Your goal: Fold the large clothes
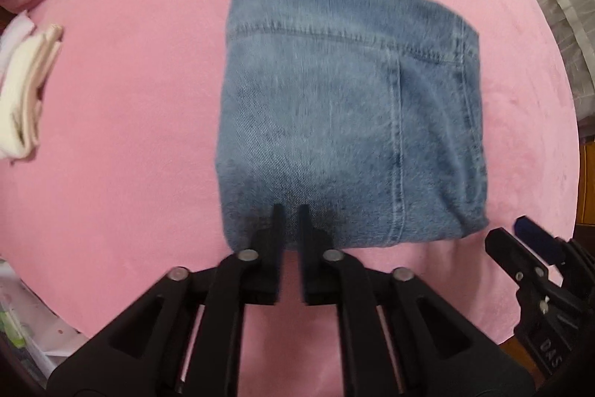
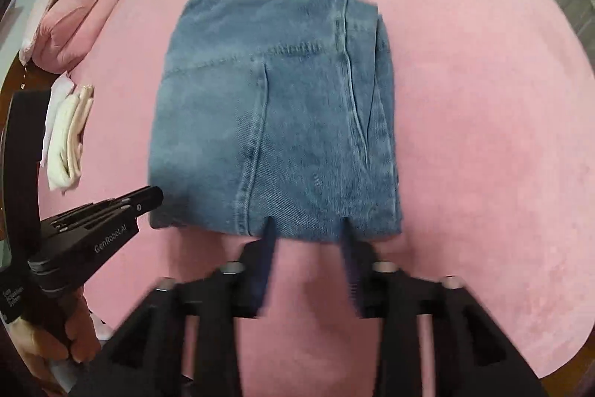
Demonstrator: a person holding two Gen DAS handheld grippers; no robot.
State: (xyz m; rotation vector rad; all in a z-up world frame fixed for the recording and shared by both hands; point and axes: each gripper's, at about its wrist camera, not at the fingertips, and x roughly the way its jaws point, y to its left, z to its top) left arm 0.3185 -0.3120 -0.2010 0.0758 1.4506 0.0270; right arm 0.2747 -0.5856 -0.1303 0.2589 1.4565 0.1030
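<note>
1. The folded blue denim jeans (image 1: pixel 334 106) lie as a compact square on the pink plush bed (image 1: pixel 130 136).
2. The left tool (image 1: pixel 289 211) is nearly closed and empty; the right tool (image 2: pixel 308 224) gapes, empty, at the near edge.
3. Judgement: press the near fold flat, keeping the edges aligned.

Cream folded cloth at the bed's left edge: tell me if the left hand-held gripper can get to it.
Probably yes. The cream folded cloth lies apart from the jeans, with only bare pink cover between it and the left hand-held gripper.
</note>
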